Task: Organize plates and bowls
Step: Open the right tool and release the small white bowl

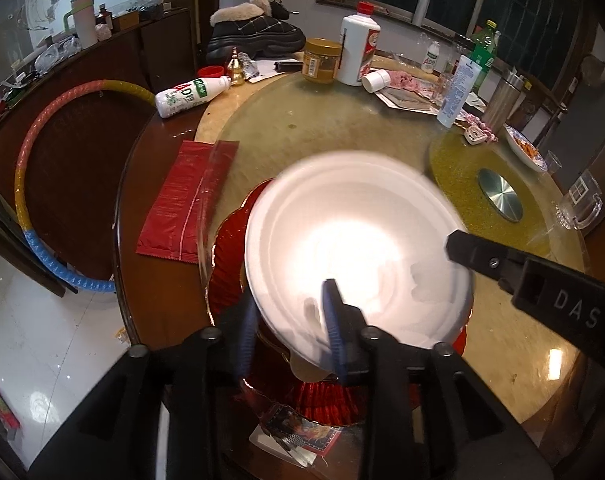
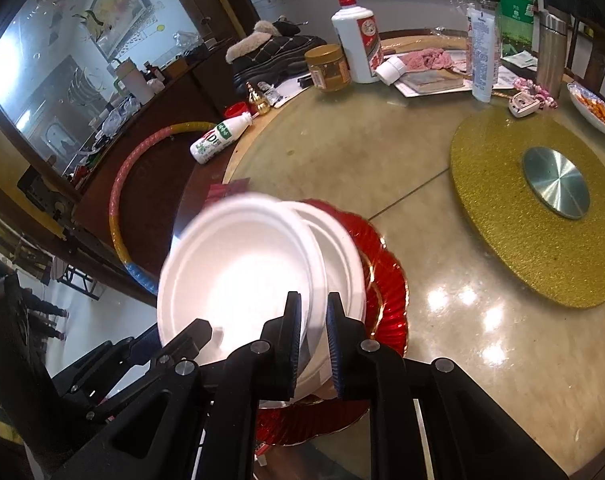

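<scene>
Where the white plates sit: on the red dish [image 2: 386, 264], near the edge of the round tabletop [image 2: 382, 160].
Top plate [image 2: 238, 272]: white foam, round, with ring steps inside. It is tipped up and blurry, and its middle shines very bright.
Lower plate [image 2: 342, 256]: white too, the same kind, right under the top plate and peeking out to the right.
Red dish: shiny red with little ridges, a wavy edge and a thin gold line. Both white plates are over it.
Left claw [image 1: 290, 332]: let go, its blue pads [image 1: 334, 332] wide apart. The near edge of the top plate goes between them.
Right claw [image 2: 315, 340]: pinched tight on the near rim of the top plate.
Peanut butter jar [image 1: 321, 60]: gold lid, brown paste inside, standing far back.
White bottle [image 1: 358, 48]: red cap on, standing just beside the jar.
Milk drink bottle [image 1: 190, 94]: lying on its side, cap on.
Blue-patterned dish [image 2: 594, 110]: orange bits of food in it, at the far right.
</scene>
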The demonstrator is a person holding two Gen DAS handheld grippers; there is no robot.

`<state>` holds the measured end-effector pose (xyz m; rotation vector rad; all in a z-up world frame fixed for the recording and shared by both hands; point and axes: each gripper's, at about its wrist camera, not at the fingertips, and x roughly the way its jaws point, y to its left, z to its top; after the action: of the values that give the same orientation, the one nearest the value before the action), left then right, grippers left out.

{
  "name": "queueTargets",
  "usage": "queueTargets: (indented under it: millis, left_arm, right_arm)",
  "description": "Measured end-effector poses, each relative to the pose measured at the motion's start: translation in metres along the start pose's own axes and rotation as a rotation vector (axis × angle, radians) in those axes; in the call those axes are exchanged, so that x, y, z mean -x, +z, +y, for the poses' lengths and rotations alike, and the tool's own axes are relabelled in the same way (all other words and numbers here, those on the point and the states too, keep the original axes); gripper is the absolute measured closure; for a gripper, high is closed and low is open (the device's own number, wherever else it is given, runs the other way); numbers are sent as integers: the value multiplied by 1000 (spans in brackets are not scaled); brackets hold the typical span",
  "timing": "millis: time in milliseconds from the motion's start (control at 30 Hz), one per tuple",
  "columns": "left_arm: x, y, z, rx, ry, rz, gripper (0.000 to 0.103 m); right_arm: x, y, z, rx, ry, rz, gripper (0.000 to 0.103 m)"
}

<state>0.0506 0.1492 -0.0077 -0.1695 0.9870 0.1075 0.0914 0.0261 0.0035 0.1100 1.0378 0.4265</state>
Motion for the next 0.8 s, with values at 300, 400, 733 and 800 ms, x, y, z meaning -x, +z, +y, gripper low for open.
queueTargets:
  millis: [300,400,733,800]
  left_arm:
    - [27,-6,3,30,56,-132,39]
    - [43,-18,1,25,81,-211,12]
    - [56,-51,-9,-1,63,-208,10]
    - [57,-54,-14,-31,74,-197,4]
  right_arm:
    - [31,-9,3,35,48,-122,38]
    - [45,-18,7,84,76,-165,24]
    - [66,-58,-8,222,51,-156,17]
    - [69,-64,-13,236,39,-159,17]
